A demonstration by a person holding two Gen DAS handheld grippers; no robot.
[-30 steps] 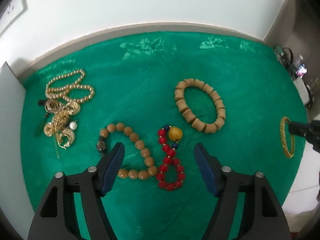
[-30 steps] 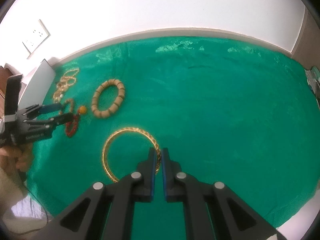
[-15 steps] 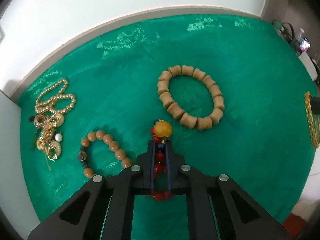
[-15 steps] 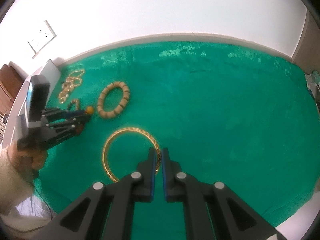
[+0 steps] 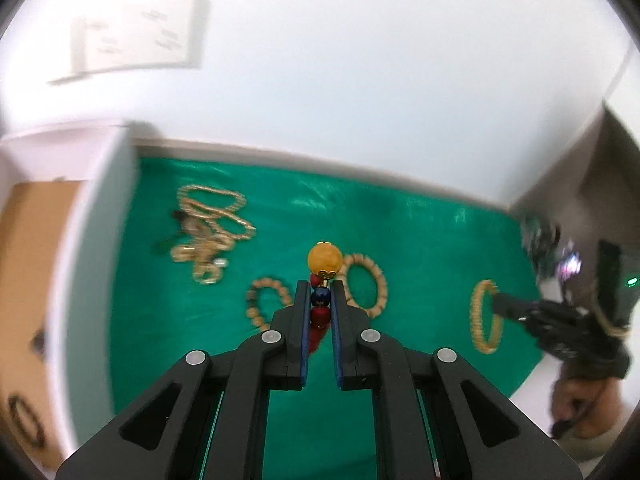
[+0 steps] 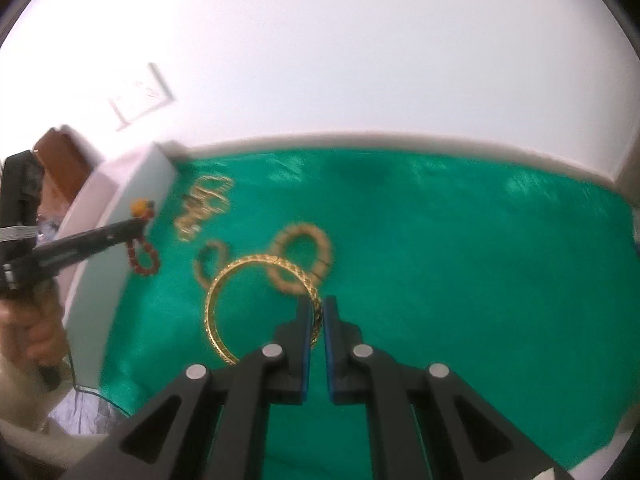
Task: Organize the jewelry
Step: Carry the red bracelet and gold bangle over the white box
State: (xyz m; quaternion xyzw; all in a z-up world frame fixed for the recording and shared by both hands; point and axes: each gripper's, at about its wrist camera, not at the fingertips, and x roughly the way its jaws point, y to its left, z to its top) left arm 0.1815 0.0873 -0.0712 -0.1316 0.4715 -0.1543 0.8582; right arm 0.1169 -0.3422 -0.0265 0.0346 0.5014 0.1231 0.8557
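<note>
My left gripper (image 5: 320, 300) is shut on a red bead bracelet (image 5: 319, 316) with a big yellow bead (image 5: 324, 258), held up above the green cloth (image 5: 420, 232). In the right wrist view the bracelet (image 6: 142, 254) hangs from the left gripper (image 6: 140, 222) near the white box. My right gripper (image 6: 317, 312) is shut on a gold bangle (image 6: 256, 268), lifted off the cloth; the bangle also shows in the left wrist view (image 5: 482, 316). On the cloth lie a chunky wooden bracelet (image 5: 366, 290), a round-bead wooden bracelet (image 5: 266, 304) and a pile of gold chains (image 5: 208, 236).
A white box wall (image 5: 96, 248) stands at the cloth's left edge, with a brown compartment (image 5: 28, 260) behind it holding a dark ring (image 5: 24, 426). A white wall rises behind the table. Clutter sits at the far right (image 5: 560, 256).
My left gripper closed on the red bead bracelet and lifted it up and toward the white box. My right gripper raised the gold bangle off the cloth.
</note>
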